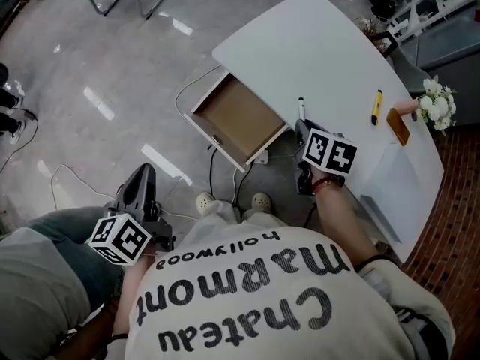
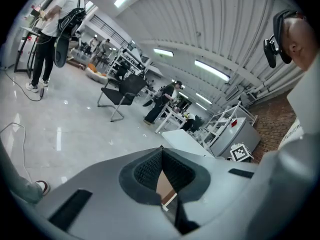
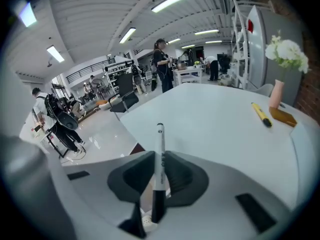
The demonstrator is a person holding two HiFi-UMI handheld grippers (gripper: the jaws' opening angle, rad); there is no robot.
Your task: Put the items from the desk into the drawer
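White plastic with black ends, the marker (image 3: 159,149) sits clamped between the jaws of our right gripper (image 3: 159,156). They pinch it near its lower end, so most of the barrel sticks out ahead. It hangs at the desk's (image 1: 330,58) near edge, just right of the open drawer (image 1: 236,118). We cannot tell whether its far tip touches the desk.

We judge the marker light, stiff and smooth. With so much barrel beyond the pads it could swivel or slide in a quick move. A hold nearer its middle would be steadier, but this one should do for a short carry. It is tough enough to be let go low into the drawer.

The yellow pen (image 1: 376,107) and a brown block (image 1: 398,128) lie toward the desk's right end, beside the vase (image 1: 435,103) of white flowers. The pen should handle like the marker. What the block is, we cannot make out.

Our left gripper (image 2: 161,151) has its jaws together on nothing and hangs low by our left leg, well apart from the desk.

In the head view the cube (image 1: 330,152) covers the right jaws, so the hold reads only from the right gripper view. The drawer's floor looks bare where we see it. Its near wall hides a strip of that floor. Our own body cuts off the desk's nearest right corner.
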